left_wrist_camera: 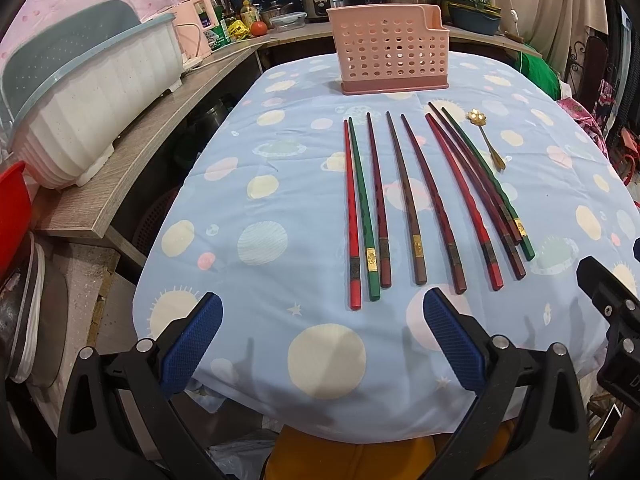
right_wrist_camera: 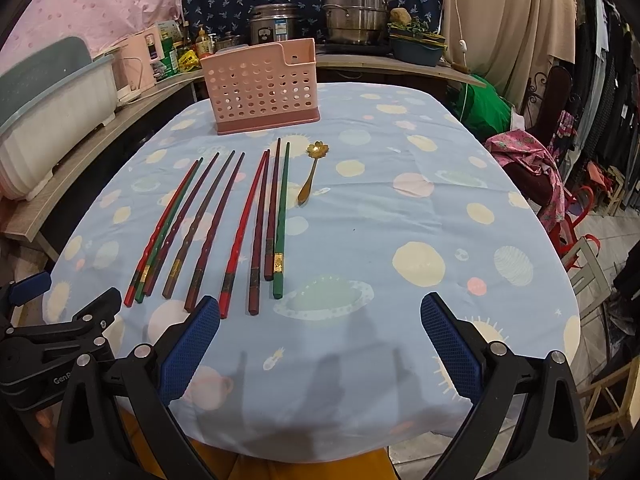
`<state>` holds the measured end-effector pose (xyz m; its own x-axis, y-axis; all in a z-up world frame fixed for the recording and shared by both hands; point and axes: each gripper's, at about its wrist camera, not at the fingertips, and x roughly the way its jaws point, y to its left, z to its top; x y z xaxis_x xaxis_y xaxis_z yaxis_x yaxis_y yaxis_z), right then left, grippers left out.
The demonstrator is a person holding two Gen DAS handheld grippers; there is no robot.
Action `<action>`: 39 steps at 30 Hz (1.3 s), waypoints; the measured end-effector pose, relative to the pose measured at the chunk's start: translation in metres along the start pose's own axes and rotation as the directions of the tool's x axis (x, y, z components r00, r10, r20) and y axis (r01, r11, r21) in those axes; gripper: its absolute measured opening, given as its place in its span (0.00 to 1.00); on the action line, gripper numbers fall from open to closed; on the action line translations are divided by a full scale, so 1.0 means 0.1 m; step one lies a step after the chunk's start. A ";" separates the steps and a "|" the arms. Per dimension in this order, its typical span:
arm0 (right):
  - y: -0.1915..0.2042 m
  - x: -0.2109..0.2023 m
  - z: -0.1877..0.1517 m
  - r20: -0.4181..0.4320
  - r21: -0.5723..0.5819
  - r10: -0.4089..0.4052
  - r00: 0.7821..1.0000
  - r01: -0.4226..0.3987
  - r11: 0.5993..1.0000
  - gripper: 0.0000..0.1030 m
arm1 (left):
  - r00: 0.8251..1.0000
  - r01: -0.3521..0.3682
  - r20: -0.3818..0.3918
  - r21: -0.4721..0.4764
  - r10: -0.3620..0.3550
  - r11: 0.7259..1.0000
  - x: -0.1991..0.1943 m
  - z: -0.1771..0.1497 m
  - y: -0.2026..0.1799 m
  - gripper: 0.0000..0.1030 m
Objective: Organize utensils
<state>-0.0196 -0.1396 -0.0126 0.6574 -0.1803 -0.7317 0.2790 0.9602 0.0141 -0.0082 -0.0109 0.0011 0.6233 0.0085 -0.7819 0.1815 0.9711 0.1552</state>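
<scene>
A counter [left_wrist_camera: 280,184] draped in a pale blue cloth printed with planets and suns fills the middle of both views. Near the top centre of the left wrist view, at the cloth's far end, stands a pink perforated utensil holder [left_wrist_camera: 392,50] on a darker pink base; it looks empty, though its inside is only partly visible. In front of it, through the centre of the frame, 9 chopsticks [left_wrist_camera: 404,200] lie roughly side by side, in red, green and dark brown, thin tips toward the holder; the 4 rightmost crowd together and seem to overlap. Just right of them lies a small gold spoon [left_wrist_camera: 489,140] with a flower-shaped bowl. At the bottom of each view, the left hand-held gripper [left_wrist_camera: 322,340] and the right hand-held gripper [right_wrist_camera: 320,340] hang over the cloth's near edge, blue pads spread wide, gripping nothing.
</scene>
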 end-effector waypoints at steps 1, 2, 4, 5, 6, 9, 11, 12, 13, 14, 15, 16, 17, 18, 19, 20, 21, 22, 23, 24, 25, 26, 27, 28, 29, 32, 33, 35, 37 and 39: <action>0.00 0.00 0.00 0.000 0.000 0.000 1.000 0.000 1.000 0.93 | 1.000 0.000 0.000 0.000 0.000 1.000 0.00 0.00 0.00 0.93; 0.00 0.00 0.00 0.001 -0.001 0.000 1.000 0.000 1.000 0.93 | 1.000 0.000 0.000 0.000 0.000 1.000 -0.01 -0.01 0.00 0.93; 0.00 0.00 0.00 0.000 -0.001 0.000 1.000 0.000 1.000 0.93 | 1.000 0.000 0.000 0.000 0.000 1.000 -0.01 -0.01 0.00 0.93; 0.00 0.00 0.00 0.000 0.000 0.000 1.000 0.000 1.000 0.93 | 1.000 0.000 -0.001 0.000 0.000 1.000 -0.02 -0.01 0.00 0.93; 0.00 0.00 0.00 0.000 0.000 0.000 1.000 0.000 1.000 0.93 | 1.000 -0.001 0.000 0.000 0.001 1.000 -0.02 -0.01 0.00 0.93; 0.00 0.00 0.00 0.001 0.000 -0.001 1.000 0.001 1.000 0.93 | 1.000 0.001 0.002 0.000 -0.001 1.000 0.00 0.00 0.00 0.93; 0.00 0.00 -0.01 0.000 0.000 0.000 1.000 0.000 1.000 0.93 | 1.000 0.000 0.003 0.000 0.000 1.000 -0.01 -0.01 0.00 0.93; 0.00 0.00 -0.01 0.000 0.000 0.000 1.000 0.000 1.000 0.93 | 1.000 0.000 0.003 0.000 0.000 1.000 -0.01 -0.01 0.00 0.93; 0.00 0.00 0.00 0.000 0.000 0.000 1.000 0.000 1.000 0.93 | 1.000 0.000 0.003 0.000 0.000 1.000 -0.01 -0.01 0.00 0.93; 0.00 0.00 0.00 0.001 0.000 0.000 1.000 0.000 1.000 0.93 | 1.000 0.001 0.003 0.000 -0.001 1.000 -0.01 -0.01 0.00 0.93; 0.00 0.00 0.00 0.001 0.000 0.000 1.000 0.000 1.000 0.93 | 1.000 0.000 0.002 0.000 0.000 1.000 0.00 -0.01 0.01 0.93; 0.00 0.00 0.00 0.001 0.000 0.000 1.000 0.000 1.000 0.93 | 1.000 0.001 0.002 0.000 -0.001 1.000 0.00 -0.01 0.01 0.93; 0.00 0.00 0.00 0.001 0.001 0.001 1.000 -0.001 1.000 0.93 | 1.000 0.000 0.002 0.000 0.000 1.000 0.00 -0.01 0.01 0.93; 0.00 0.00 -0.01 0.001 0.001 0.001 1.000 -0.001 1.000 0.93 | 1.000 0.000 0.002 0.000 0.000 1.000 0.00 -0.01 0.01 0.93; 0.00 0.00 -0.01 0.000 0.001 0.001 1.000 -0.001 1.000 0.93 | 1.000 0.000 0.002 0.000 0.000 1.000 0.00 -0.02 0.01 0.93; 0.00 0.00 -0.01 0.000 0.000 0.001 1.000 -0.001 1.000 0.93 | 1.000 0.000 0.002 -0.001 0.000 1.000 0.00 -0.02 0.01 0.93; 0.00 0.00 -0.01 0.000 0.000 0.001 1.000 -0.001 1.000 0.93 | 1.000 -0.001 0.002 -0.001 0.001 1.000 -0.01 -0.02 0.01 0.93; 0.00 0.00 -0.01 0.001 0.000 0.001 1.000 -0.001 1.000 0.93 | 1.000 0.000 0.002 0.000 0.000 1.000 0.00 -0.01 0.01 0.93; 0.00 0.00 -0.01 0.001 -0.001 0.001 1.000 -0.001 1.000 0.93 | 1.000 0.000 0.001 0.001 0.000 1.000 0.00 -0.01 0.01 0.93; 0.00 0.00 -0.01 0.001 0.000 0.001 1.000 -0.001 1.000 0.93 | 1.000 -0.001 0.001 0.001 0.001 1.000 0.00 -0.01 0.00 0.93; 0.00 0.00 -0.01 0.001 0.001 0.001 1.000 -0.001 1.000 0.93 | 1.000 0.000 0.001 0.001 0.000 1.000 0.00 -0.02 0.00 0.93; 0.00 0.00 -0.01 0.001 0.001 0.001 1.000 -0.001 1.000 0.93 | 1.000 0.000 0.000 0.001 0.000 1.000 0.00 -0.02 0.00 0.93; 0.00 0.00 -0.01 0.001 0.001 0.001 1.000 -0.001 1.000 0.93 | 1.000 -0.001 0.001 0.000 0.001 1.000 0.00 -0.02 0.00 0.93; 0.00 0.00 -0.01 0.001 0.001 0.001 1.000 -0.001 1.000 0.93 | 1.000 -0.001 0.002 0.000 0.001 1.000 0.00 -0.01 0.00 0.93; 0.00 0.00 -0.01 0.001 0.001 0.001 1.000 -0.001 1.000 0.93 | 1.000 -0.001 0.002 0.000 0.001 1.000 0.00 -0.01 0.01 0.93; 0.00 0.00 -0.01 0.001 0.000 0.001 1.000 -0.001 1.000 0.93 | 1.000 -0.001 0.003 0.000 0.001 1.000 0.00 -0.01 0.01 0.93; 0.00 0.00 -0.01 0.002 0.000 0.001 1.000 -0.001 1.000 0.93 | 1.000 -0.001 0.003 -0.001 0.001 1.000 0.00 -0.01 0.01 0.93; 0.01 0.00 -0.01 0.003 -0.001 0.001 1.000 -0.001 1.000 0.93 | 1.000 -0.001 0.002 0.000 0.001 1.000 0.00 -0.01 0.00 0.93; 0.01 0.00 -0.01 0.002 -0.001 0.001 1.000 -0.001 1.000 0.93 | 1.000 -0.001 0.003 0.000 0.001 1.000 0.00 -0.01 0.01 0.93; 0.01 0.00 -0.01 0.002 -0.001 0.001 1.000 -0.001 1.000 0.93 | 1.000 -0.001 0.002 0.000 0.001 1.000 0.00 -0.01 0.00 0.93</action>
<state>-0.0204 -0.1384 -0.0131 0.6588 -0.1802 -0.7304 0.2783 0.9604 0.0141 -0.0088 -0.0102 0.0004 0.6252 0.0088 -0.7804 0.1807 0.9711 0.1558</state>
